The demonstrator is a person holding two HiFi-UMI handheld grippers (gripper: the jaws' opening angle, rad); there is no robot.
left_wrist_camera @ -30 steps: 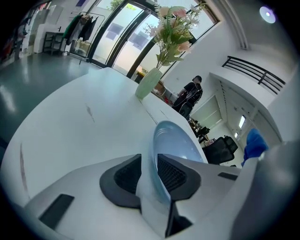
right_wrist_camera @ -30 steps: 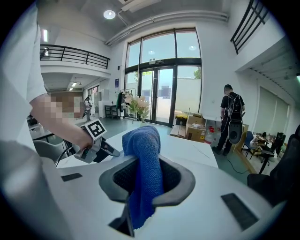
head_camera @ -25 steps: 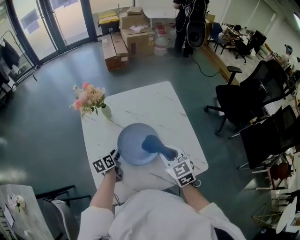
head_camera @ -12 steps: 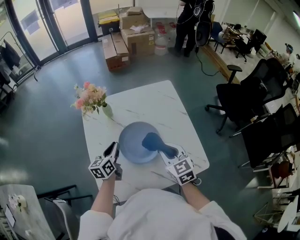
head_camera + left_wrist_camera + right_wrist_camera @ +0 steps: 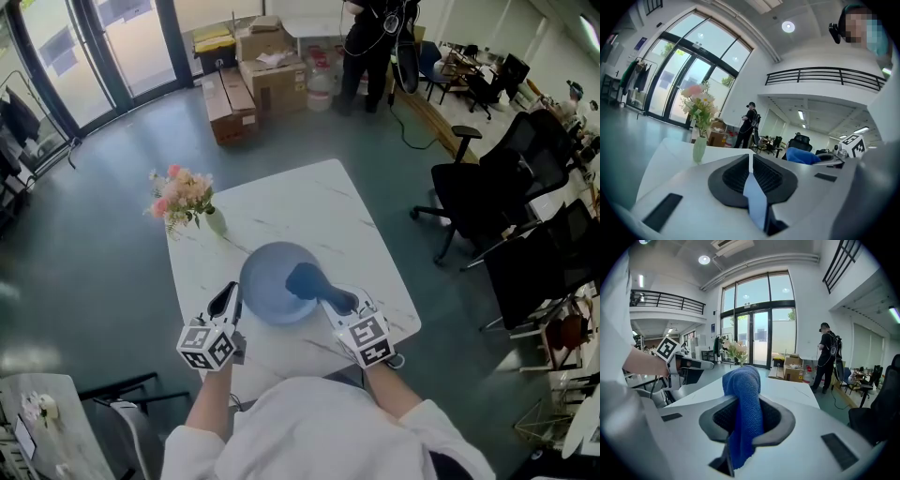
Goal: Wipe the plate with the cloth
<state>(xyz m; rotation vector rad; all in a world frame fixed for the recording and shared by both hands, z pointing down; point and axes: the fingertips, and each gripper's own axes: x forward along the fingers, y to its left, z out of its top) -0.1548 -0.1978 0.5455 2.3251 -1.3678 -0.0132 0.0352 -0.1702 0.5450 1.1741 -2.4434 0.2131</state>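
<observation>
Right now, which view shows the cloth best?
The right gripper view: the cloth fills the middle, clamped in the right tongs, weave plain to see. The head view shows it small, over the plate. The left gripper view catches only a distant blue lump.

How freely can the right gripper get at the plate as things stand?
Probably yes. The right gripper, shut on the blue cloth, hangs over the plate on its right, and nothing stands between them; the flower vase is well away.
</observation>
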